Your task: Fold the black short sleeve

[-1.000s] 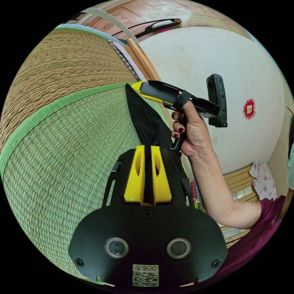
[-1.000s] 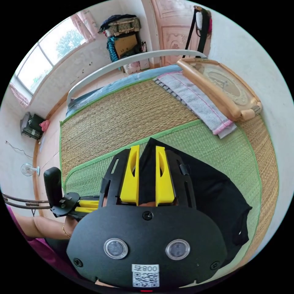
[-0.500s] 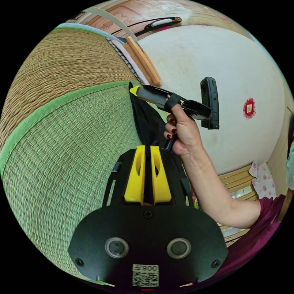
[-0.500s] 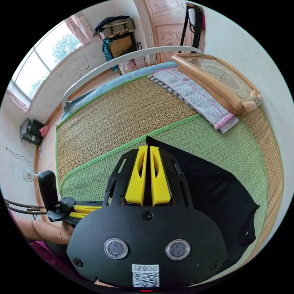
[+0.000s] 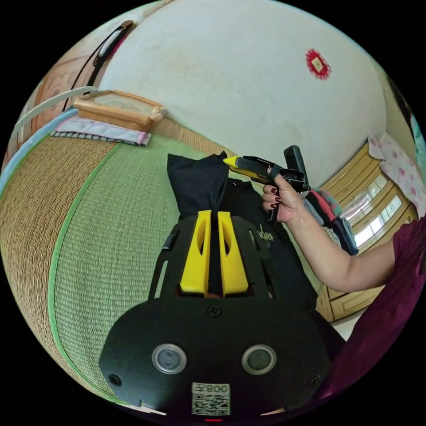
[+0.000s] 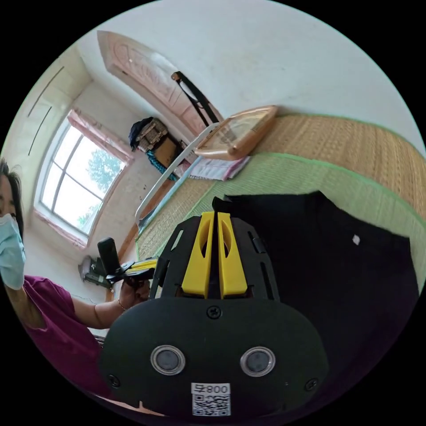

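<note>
The black short sleeve shirt (image 5: pixel 195 182) is pinched along one edge between both grippers. In the left gripper view my left gripper (image 5: pixel 212 214) is shut on the cloth, which bunches upward from its yellow jaws. Just beyond, a hand holds my right gripper (image 5: pixel 228 161) against the same edge. In the right gripper view my right gripper (image 6: pixel 212 215) is shut on a shirt corner, and the rest of the shirt (image 6: pixel 337 262) spreads out to the right over the green mat (image 6: pixel 284 177). The left gripper (image 6: pixel 141 266) is at lower left in a hand.
A green-edged woven mat (image 5: pixel 102 248) covers the bed, with a brown straw mat (image 5: pixel 26 208) beside it. At the head lie a wooden-framed board (image 5: pixel 117 108) and a folded striped cloth (image 5: pixel 97 129). The person in a maroon top (image 6: pixel 49 319) stands by the window (image 6: pixel 80 177).
The right gripper's jaws, apart around the cloth a second ago, have closed on it. Both cameras have since tilted sharply and the shirt edge is raised between the grippers.
</note>
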